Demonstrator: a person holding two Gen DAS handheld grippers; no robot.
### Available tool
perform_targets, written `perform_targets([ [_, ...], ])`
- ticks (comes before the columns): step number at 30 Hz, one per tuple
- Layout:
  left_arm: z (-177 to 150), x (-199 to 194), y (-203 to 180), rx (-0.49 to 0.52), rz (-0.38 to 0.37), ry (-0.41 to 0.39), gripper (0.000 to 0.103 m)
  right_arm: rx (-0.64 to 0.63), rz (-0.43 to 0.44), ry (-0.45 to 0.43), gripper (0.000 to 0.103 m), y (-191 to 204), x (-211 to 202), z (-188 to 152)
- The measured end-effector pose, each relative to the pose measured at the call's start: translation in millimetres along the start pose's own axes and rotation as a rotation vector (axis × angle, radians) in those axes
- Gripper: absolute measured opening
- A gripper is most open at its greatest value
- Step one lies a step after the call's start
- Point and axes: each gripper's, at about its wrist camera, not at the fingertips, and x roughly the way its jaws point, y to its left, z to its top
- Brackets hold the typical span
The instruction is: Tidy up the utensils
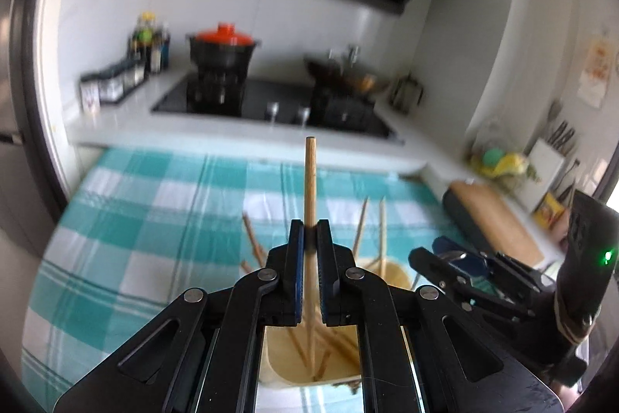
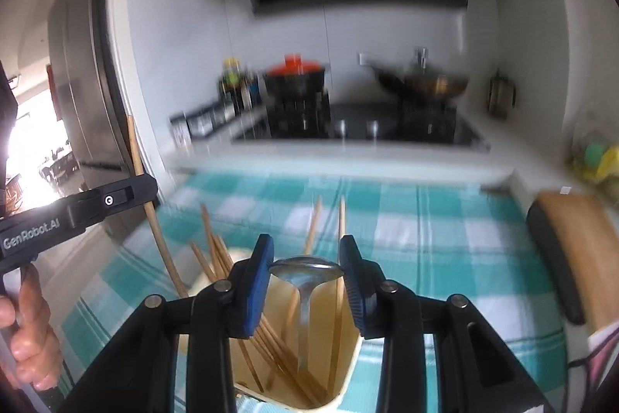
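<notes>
In the left wrist view the left gripper (image 1: pixel 309 239) is clamped on a single wooden chopstick (image 1: pixel 310 180), its blue pads pressed against the shaft. The stick stands nearly upright toward 12 o'clock, its lower end reaching down into the cream utensil holder (image 1: pixel 278 370) just below the jaws. More chopsticks (image 1: pixel 251 239) lean out of the holder at 10 and 1 o'clock.

In the right wrist view the right gripper (image 2: pixel 306 269) stands with its jaws apart, a metal spoon (image 2: pixel 306 271) between the pads, bowl up and handle down inside the holder (image 2: pixel 350 370). Whether the pads touch the bowl's edges cannot be told. The left gripper's body (image 2: pixel 69 215) juts in at 9 o'clock, its chopstick slanting beside the holder's rim.

Beyond the holder the teal-and-white checked cloth (image 2: pixel 445 239) lies open toward 12 and 2 o'clock, ending at the white counter edge (image 2: pixel 348 169). A wooden cutting board (image 2: pixel 576 250) lies at 3 o'clock along the cloth's border. Farther off, the black hob (image 1: pixel 271 99) carries a red-lidded pot (image 1: pixel 224 49) and a wok (image 1: pixel 348 76), with bottles (image 1: pixel 149 41) at 10 o'clock.
</notes>
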Motion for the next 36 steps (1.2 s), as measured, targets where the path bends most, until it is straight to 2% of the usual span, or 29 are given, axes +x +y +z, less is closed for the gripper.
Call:
perform_targets([
  [3,-11,15,-1,0.023,0.018,0.042,0.005,0.049,0.038,0.072,0.037,-10,22,-4],
  [4,-13,16,-1,0.031,0.023,0.046,0.005,0.064,0.044,0.08,0.043,-13,24,-2],
  [5,-15,12,-2,0.04,0.026,0.045,0.011,0.078,0.045,0.083,0.049,-15,23,-1],
  [6,-16,6,-1,0.053,0.028,0.04,0.024,0.091,0.046,0.068,0.056,-17,17,2],
  [7,-15,-1,-2,0.067,0.034,0.028,0.035,0.095,0.043,0.048,0.056,-18,9,5],
  [9,-16,-29,-4,0.108,0.07,-0.029,0.076,0.087,0.026,0.008,0.058,-16,-15,12],
  [10,-15,-42,-5,0.121,0.085,-0.06,0.082,0.078,0.02,-0.013,0.064,-14,-29,16],
  [12,-19,-77,-7,0.151,0.109,-0.119,0.1,0.037,-0.007,-0.074,0.074,-7,-66,19],
  [13,-22,-93,-9,0.162,0.121,-0.14,0.103,0.008,-0.023,-0.108,0.083,-1,-88,18],
  [16,-43,-143,-14,0.163,0.171,-0.222,0.103,-0.054,-0.086,-0.183,0.095,14,-140,7],
  [18,-65,-174,-14,0.116,0.184,-0.269,0.103,-0.07,-0.129,-0.231,0.103,26,-175,-8],
  [20,-82,-192,-17,0.102,0.173,-0.254,0.103,-0.061,-0.165,-0.261,0.103,37,-206,-31],
  [22,-97,-205,-19,0.101,0.176,-0.225,0.103,-0.037,-0.175,-0.234,0.103,45,-224,-52],
  [24,-109,-215,-21,0.09,0.209,-0.196,0.103,-0.023,-0.183,-0.169,0.103,55,-235,-73],
  [26,-121,-223,-28,0.097,0.276,-0.174,0.103,-0.013,-0.181,-0.139,0.103,67,-246,-95],
  [28,-130,-234,-34,0.122,0.301,-0.18,0.103,0.0,-0.197,-0.121,0.103,76,-254,-111],
  [32,-145,-259,-40,0.123,0.25,-0.168,0.103,-0.006,-0.233,-0.1,0.103,92,-274,-127],
  [36,-149,-278,-49,0.142,0.252,-0.184,0.103,0.011,-0.247,-0.11,0.103,100,-290,-132],
])
